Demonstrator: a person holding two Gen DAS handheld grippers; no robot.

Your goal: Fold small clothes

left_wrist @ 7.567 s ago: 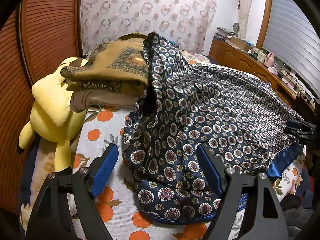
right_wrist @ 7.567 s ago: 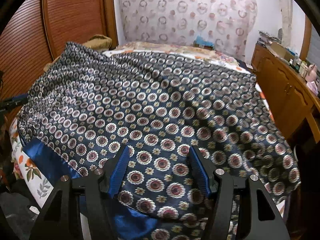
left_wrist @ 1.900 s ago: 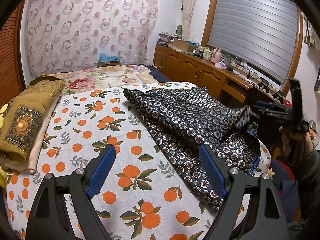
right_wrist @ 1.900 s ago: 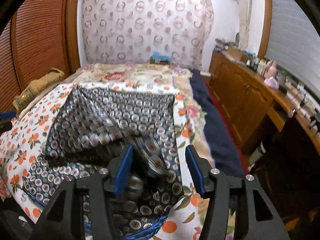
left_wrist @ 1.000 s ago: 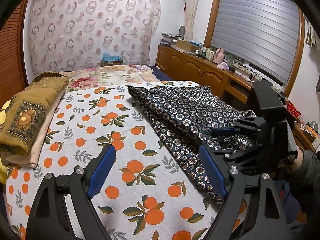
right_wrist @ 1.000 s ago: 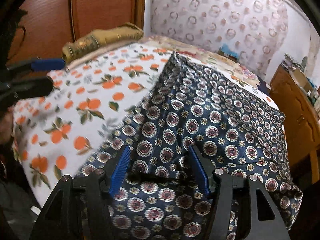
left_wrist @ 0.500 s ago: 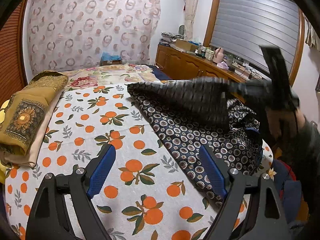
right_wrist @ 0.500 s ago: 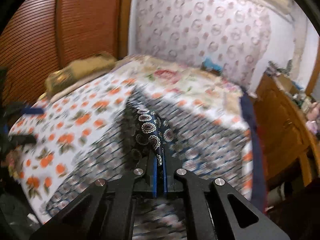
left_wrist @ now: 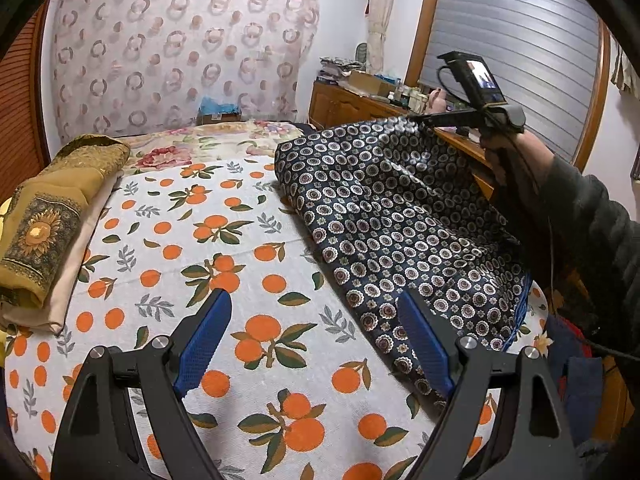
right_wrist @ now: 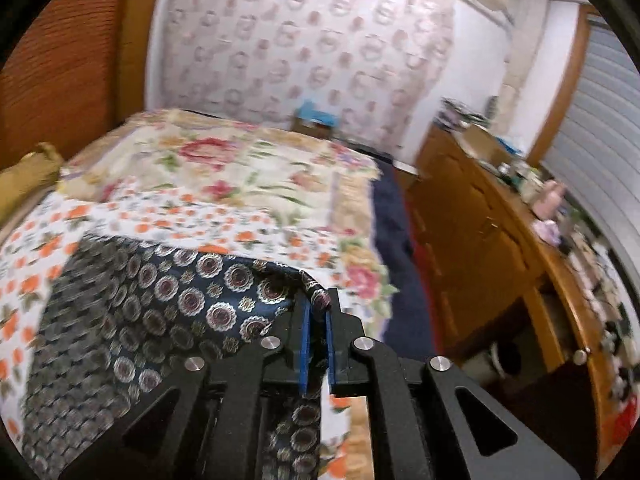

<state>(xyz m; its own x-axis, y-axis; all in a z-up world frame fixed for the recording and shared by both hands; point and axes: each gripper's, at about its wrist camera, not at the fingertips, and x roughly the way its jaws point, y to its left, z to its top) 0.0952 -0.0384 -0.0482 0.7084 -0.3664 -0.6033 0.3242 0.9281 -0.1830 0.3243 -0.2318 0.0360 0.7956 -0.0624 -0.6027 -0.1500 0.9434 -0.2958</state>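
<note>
Lifting one patterned cloth point(right_wrist: 192, 304) (two grippers, right gripper point(right_wrist: 317, 320) pinching its edge)

I see bed point(left_wrist: 248, 264), orange-print sheet | navy patterned cloth point(left_wrist: 400, 216) on its right side | folded mustard cloths point(left_wrist: 52, 216) stacked at left edge
</note>
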